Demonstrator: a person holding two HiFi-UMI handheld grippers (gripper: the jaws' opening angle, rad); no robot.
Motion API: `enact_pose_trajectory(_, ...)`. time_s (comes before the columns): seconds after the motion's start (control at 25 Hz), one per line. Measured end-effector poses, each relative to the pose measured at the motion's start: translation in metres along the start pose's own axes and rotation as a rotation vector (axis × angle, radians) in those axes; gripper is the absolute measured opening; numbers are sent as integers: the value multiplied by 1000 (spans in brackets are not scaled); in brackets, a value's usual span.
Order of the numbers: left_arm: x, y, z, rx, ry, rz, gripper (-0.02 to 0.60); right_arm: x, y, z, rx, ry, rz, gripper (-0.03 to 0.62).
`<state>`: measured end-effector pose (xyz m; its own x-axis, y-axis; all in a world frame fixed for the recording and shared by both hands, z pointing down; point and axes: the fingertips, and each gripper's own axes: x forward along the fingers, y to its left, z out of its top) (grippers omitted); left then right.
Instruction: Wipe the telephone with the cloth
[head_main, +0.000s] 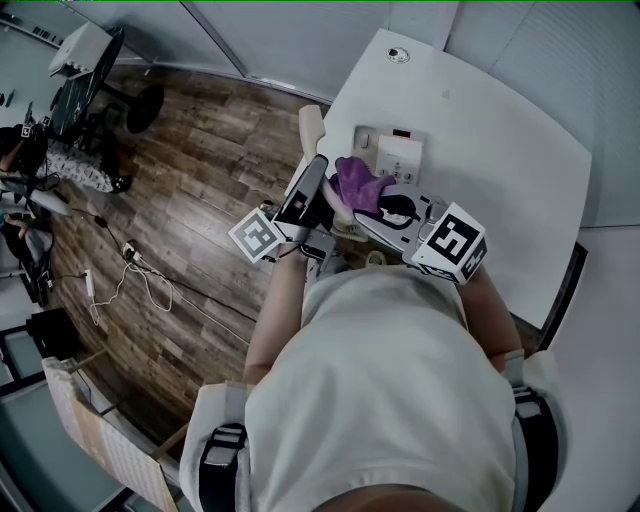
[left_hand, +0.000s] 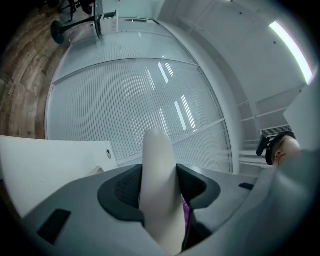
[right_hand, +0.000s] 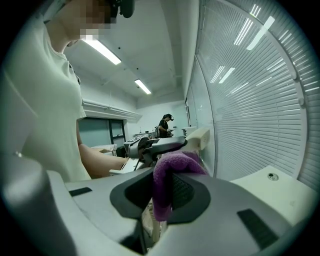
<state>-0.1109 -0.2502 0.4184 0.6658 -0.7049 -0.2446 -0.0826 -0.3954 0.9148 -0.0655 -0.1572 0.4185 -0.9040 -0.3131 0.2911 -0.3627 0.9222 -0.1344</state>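
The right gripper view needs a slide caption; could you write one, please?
Right claw clamps a purple cloth, cream handset behind it.

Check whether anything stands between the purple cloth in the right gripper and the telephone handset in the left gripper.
Nothing visible does. The right gripper is shut on the cloth and the left gripper is shut on the handset. In the head view the cloth lies close beside the handset's lower part, with no object between them.

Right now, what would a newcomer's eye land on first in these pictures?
The purple cloth bunched in the right claw is the brightest colour in view. Next comes the cream handset, gripped in the left claw and held beside the telephone base on the white table.
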Motion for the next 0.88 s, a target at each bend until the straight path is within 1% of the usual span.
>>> enact_pose_trajectory(0.48, 0, 1, 13, 26, -29, 8, 224, -5, 0, -19, 36, 32, -4, 69)
enact_pose_trajectory(0.88, 5, 5, 13, 41, -20, 26, 224, -8, 1, -36, 53, 83, 11, 69)
